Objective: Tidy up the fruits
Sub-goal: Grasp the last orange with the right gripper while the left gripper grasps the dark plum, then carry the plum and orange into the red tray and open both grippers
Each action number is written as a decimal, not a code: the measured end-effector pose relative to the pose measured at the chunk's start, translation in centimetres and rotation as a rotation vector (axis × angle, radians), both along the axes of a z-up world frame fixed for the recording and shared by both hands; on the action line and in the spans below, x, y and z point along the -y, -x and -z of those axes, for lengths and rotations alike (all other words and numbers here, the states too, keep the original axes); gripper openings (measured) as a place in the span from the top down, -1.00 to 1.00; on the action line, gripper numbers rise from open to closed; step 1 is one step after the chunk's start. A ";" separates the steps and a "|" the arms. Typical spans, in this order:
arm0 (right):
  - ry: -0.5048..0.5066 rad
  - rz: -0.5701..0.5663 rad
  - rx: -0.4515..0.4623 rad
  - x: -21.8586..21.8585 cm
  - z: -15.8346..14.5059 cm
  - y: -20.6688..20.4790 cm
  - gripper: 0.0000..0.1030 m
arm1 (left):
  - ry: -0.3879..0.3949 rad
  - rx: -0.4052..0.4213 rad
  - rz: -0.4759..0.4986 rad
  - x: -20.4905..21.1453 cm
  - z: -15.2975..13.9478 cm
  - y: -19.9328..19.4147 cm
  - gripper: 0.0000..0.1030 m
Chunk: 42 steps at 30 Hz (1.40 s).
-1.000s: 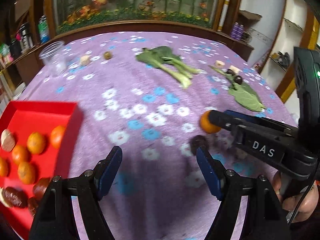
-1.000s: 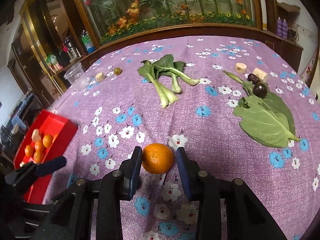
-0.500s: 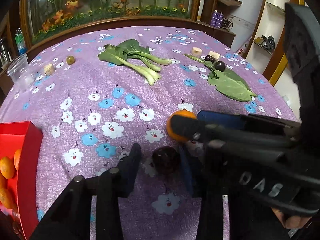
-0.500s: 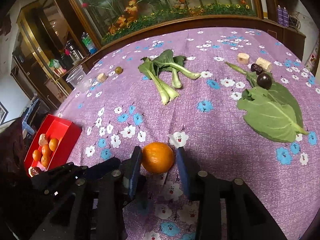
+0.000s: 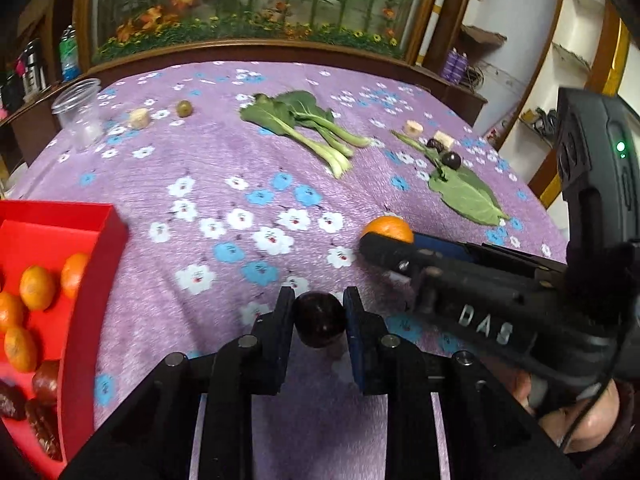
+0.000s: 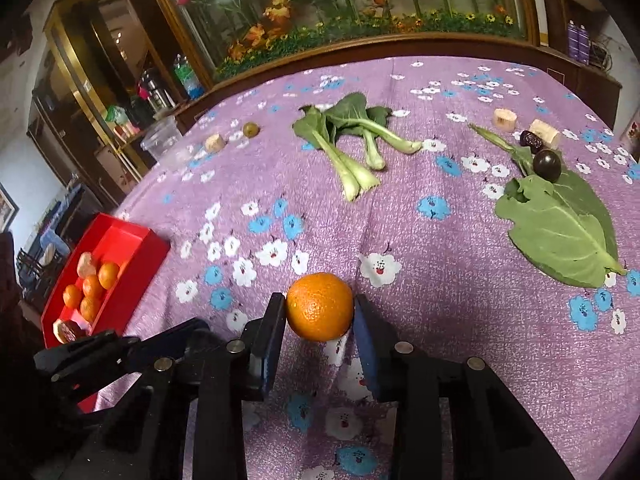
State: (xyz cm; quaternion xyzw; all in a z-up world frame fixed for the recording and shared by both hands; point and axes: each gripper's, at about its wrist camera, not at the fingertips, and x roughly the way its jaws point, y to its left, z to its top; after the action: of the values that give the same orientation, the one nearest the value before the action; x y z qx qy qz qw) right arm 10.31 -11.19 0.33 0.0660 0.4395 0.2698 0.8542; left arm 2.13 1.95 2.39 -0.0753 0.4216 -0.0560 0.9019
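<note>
Purple floral table (image 6: 440, 240) w/ red tray (image 6: 132, 240), bok choy (image 6: 352, 140), leaf (image 6: 560, 224).

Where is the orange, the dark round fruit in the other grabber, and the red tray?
orange (image 6: 320, 306): right wrist view, middle of its peel, between the right gripper's fingers.
dark round fruit (image 5: 319, 320): left wrist view, its front face, between the left gripper's fingers.
red tray (image 5: 105, 258): left wrist view, its right wall.

Dark round fruit (image 5: 319, 319), maybe a plum, pinched in left claw (image 5: 318, 312), orange (image 6: 320, 306) in right claw (image 6: 320, 312)

Tray (image 6: 132, 240) left, bok choy (image 6: 352, 148) behind orange (image 6: 320, 306).
</note>
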 end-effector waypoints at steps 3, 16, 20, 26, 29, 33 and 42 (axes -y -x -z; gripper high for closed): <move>-0.023 0.009 0.029 0.3 -0.6 0.2 0.29 | 0.008 0.021 -0.025 -0.7 -0.9 1.1 0.55; -0.002 0.046 0.159 0.3 -2.3 1.5 0.29 | 0.028 0.126 -0.139 -4.5 -4.7 6.6 0.54; 0.033 0.057 0.183 -0.1 -2.2 1.8 0.29 | 0.045 0.161 -0.168 -5.8 -5.8 8.2 0.54; 0.083 0.053 0.181 -1.1 -1.9 2.7 0.29 | 0.051 0.198 -0.205 -7.9 -7.0 10.1 0.54; 0.048 0.041 0.167 -1.1 -2.7 4.3 0.29 | 0.060 0.206 -0.228 -9.2 -7.1 11.1 0.54; -0.014 -0.001 0.117 -1.9 -3.3 6.2 0.28 | 0.066 0.204 -0.274 -10.8 -6.9 12.1 0.54; -0.109 -0.144 0.086 -6.8 -5.4 11.3 0.28 | -0.051 0.223 -0.375 -13.0 -6.7 13.8 0.54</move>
State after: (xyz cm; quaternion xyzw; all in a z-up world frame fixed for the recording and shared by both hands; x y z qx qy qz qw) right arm -0.96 -4.39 5.72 0.0690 0.3907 0.3568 0.8457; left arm -11.71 14.93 9.08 -0.1230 0.2992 0.1152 0.9392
